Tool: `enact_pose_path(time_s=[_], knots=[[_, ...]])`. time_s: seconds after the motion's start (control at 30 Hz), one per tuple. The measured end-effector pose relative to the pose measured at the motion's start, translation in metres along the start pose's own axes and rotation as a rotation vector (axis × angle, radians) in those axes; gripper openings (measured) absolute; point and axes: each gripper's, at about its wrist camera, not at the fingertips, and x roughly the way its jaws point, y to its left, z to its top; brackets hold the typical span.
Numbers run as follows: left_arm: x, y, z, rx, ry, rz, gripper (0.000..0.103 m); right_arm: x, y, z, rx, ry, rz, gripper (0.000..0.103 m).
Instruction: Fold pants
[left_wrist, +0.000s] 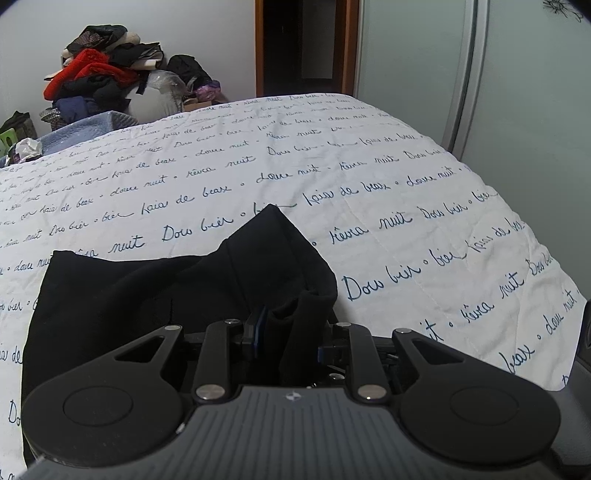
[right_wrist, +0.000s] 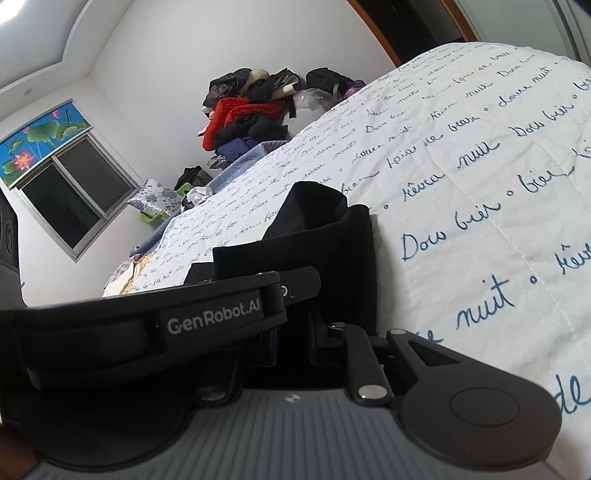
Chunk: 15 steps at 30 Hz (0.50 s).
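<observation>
The black pants (left_wrist: 155, 295) lie bunched on the white quilt with blue writing (left_wrist: 369, 192). My left gripper (left_wrist: 291, 332) is shut on a fold of the black cloth, which stands up between its blue pads. In the right wrist view the pants (right_wrist: 332, 229) rise in a folded hump just ahead of my right gripper (right_wrist: 295, 314). Its fingers are close together with black cloth between them. The other gripper's body, marked GenRobot.AI (right_wrist: 214, 317), crosses the left of that view and hides the left finger.
A pile of red, black and blue clothes (left_wrist: 99, 74) is heaped at the far left past the bed. A dark doorway with a wooden frame (left_wrist: 306, 48) is behind the bed. A window (right_wrist: 74, 188) and a flowered cushion (right_wrist: 151, 195) are to the left.
</observation>
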Motion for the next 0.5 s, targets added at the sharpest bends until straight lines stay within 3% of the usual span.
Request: enact_pose_path(time_s=[0.2, 0.5], knots=[[0.006, -0.0004, -0.0005, -0.006, 0.02, -0.016, 0.027, -0.0002, -0.0011, -0.0008, 0.007, 0.011, -0.023, 0.016], [0.0076, -0.0024, 0.0007, -0.034, 0.06, -0.086, 0.049, -0.0037, -0.0026, 0.0011, 0.014, 0.017, -0.073, 0.016]])
